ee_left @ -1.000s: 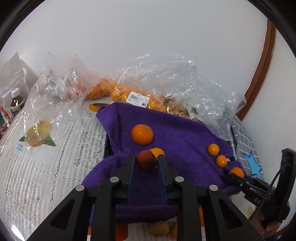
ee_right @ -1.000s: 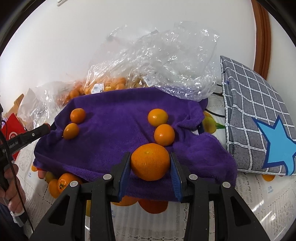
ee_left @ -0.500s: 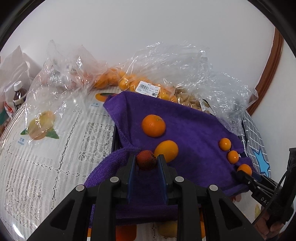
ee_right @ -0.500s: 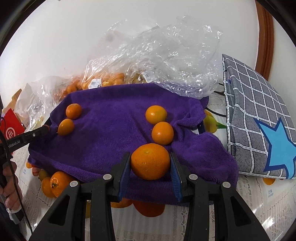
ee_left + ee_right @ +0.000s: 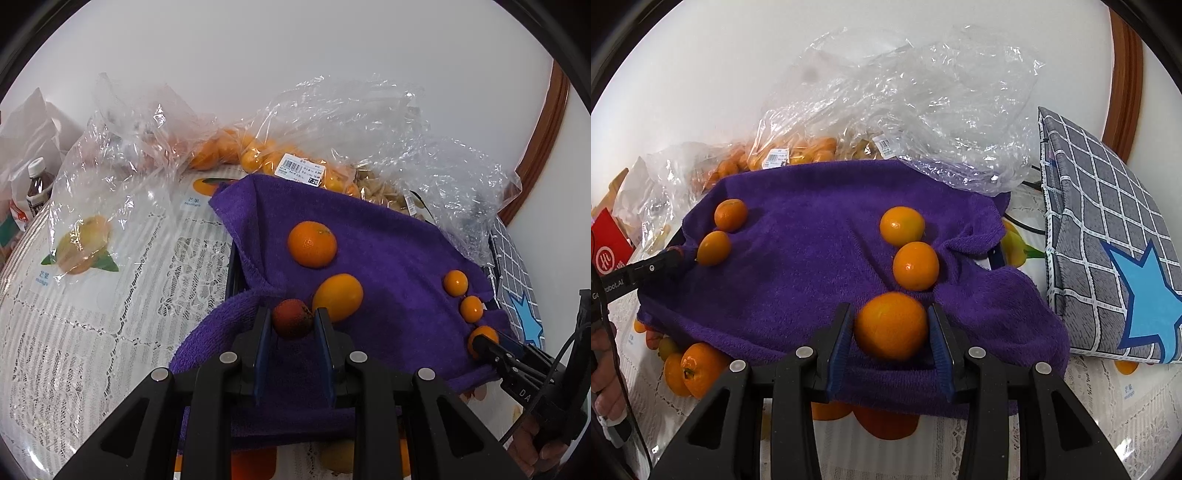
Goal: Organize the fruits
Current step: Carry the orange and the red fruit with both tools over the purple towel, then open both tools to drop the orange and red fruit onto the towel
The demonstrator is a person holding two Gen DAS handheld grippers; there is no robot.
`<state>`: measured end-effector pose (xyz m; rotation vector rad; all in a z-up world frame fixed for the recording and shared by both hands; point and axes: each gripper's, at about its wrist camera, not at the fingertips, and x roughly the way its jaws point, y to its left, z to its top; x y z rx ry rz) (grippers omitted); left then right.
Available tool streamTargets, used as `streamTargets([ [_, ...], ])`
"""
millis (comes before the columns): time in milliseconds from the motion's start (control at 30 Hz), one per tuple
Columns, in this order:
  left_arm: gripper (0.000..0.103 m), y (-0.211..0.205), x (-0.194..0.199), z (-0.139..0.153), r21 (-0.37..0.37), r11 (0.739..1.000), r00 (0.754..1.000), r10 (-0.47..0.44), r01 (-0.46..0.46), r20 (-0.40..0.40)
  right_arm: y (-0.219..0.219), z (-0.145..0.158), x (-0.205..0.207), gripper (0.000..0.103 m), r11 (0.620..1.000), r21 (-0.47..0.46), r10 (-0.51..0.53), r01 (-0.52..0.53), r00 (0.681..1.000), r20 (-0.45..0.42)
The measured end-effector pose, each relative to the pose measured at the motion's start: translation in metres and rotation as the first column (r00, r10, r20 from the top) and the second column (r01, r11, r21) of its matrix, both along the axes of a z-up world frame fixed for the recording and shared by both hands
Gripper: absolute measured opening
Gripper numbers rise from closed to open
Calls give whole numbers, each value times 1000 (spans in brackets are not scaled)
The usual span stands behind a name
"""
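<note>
Your left claw (image 5: 292, 323) pinches a small red fruit (image 5: 291, 319) over the purple towel (image 5: 388, 258). Your right claw (image 5: 891, 332) is clamped wider on an orange (image 5: 891, 325), just beside two more.

A home, by the look of it: a table under a lace tablecloth (image 5: 92, 332) left of the left gripper, clear shopping bags (image 5: 923, 110) of fruit with price labels (image 5: 301, 171) ahead, a checked cushion (image 5: 1108, 221) to the right gripper's right, and a white wall with wood trim (image 5: 543, 140).
</note>
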<state>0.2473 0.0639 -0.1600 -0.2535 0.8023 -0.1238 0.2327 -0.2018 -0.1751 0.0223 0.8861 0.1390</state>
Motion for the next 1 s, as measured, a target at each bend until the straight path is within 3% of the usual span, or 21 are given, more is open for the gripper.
streamTargets([
  [333, 23, -3, 0, -1, 13, 1000, 1000, -6, 6, -9, 0, 0, 2, 41, 1000, -4, 1, -1, 1000, -12],
  [533, 23, -1, 1, -2, 0, 1000, 1000, -5, 5, -15, -3, 4, -2, 57, 1000, 11, -7, 7, 1000, -9],
  [1000, 23, -4, 0, -1, 4, 1000, 1000, -15, 15, -12, -5, 29, -19, 66, 999, 48, -17, 14, 999, 49],
])
